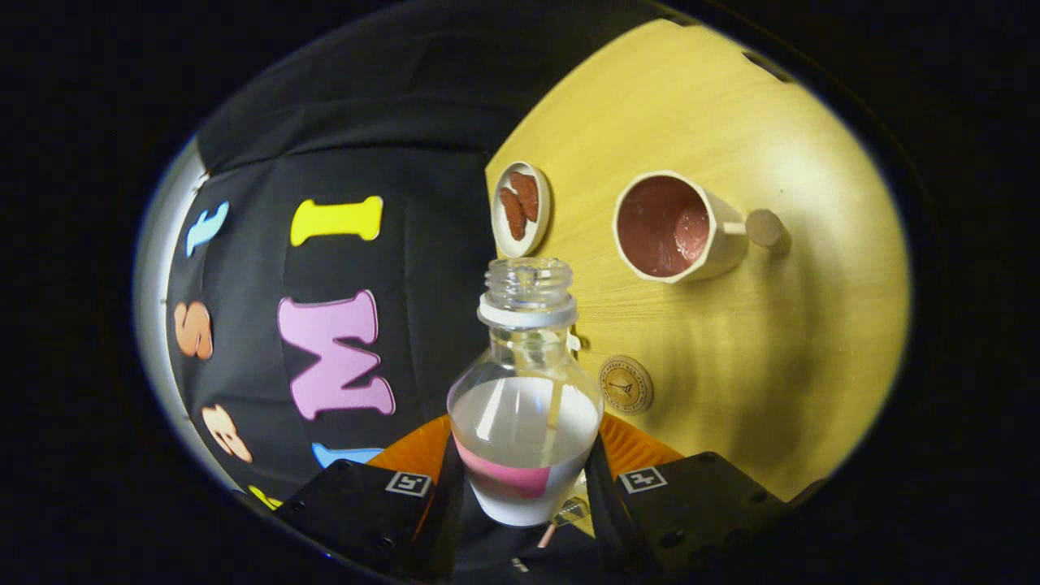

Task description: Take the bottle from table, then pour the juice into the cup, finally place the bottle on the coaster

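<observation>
**Gripper holds the bottle, cup already wet, coaster still waiting**

Gripper (524, 479) fingers are clenched on the bottle (524, 406), one on each side of its wide lower body, so we count the first step, taking it off the table (731, 341), as done. We see the bottle's neck pointing away from us along the fingers, its mouth open with no cap on it. The whole view is rolled, so we cannot say for certain how the bottle sits against the true vertical.

Going left to right across the table: first comes a small dish (521, 209) near the table's edge, beyond the bottle's mouth, with two reddish-brown pieces lying in it. Then the bottle itself, clear, with some pale liquid in its body and a pink patch low down that may be juice or a label; we cannot tell which. Just beside its shoulder lies the round coaster (626, 385), bare. Farther on sits the cup (678, 227), well apart from the bottle's mouth, its inside pinkish-red and glistening, which reads to us as juice already in it, though a coloured lining could look similar.

Our judgement: if that is juice, the pour is finished or nearly so. What is left is setting the bottle upright on the coaster and letting go. Nothing stands between bottle and coaster.
</observation>
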